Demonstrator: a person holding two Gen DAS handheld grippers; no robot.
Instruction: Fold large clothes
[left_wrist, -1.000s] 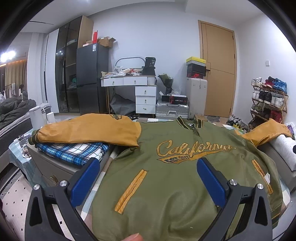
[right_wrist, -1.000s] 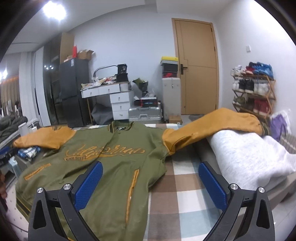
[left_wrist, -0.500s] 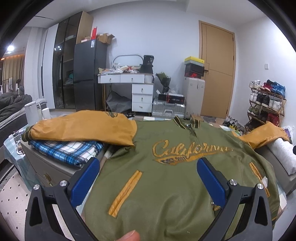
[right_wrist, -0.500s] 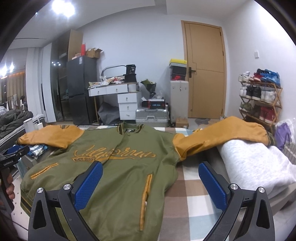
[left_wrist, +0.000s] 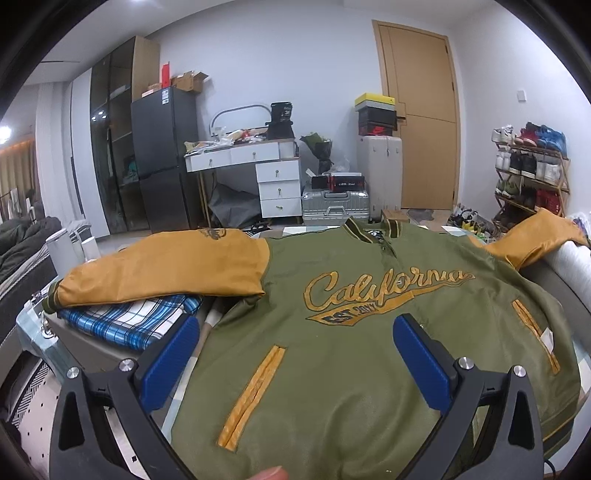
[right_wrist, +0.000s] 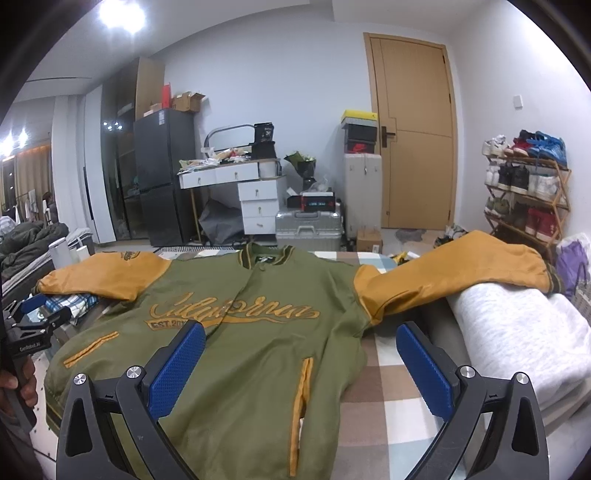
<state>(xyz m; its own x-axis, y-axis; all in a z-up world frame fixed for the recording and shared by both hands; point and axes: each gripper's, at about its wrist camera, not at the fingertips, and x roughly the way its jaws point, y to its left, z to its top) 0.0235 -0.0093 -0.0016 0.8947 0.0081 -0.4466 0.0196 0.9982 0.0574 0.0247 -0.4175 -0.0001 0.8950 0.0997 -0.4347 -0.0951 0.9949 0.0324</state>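
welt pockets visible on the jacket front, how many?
2. One yellow-trimmed pocket slants across the jacket front on the side of the sleeve lying over the plaid cloth; the other pocket is on the opposite front panel. None seem hidden.

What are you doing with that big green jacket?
A person holds two sets of tongs and is about to fold the green jacket. It lies spread flat, front up, on the checked bed cover. The left tongs and right tongs both hover open above it, gripping nothing. One yellow sleeve rests on a folded plaid cloth, the other sleeve on a white blanket.
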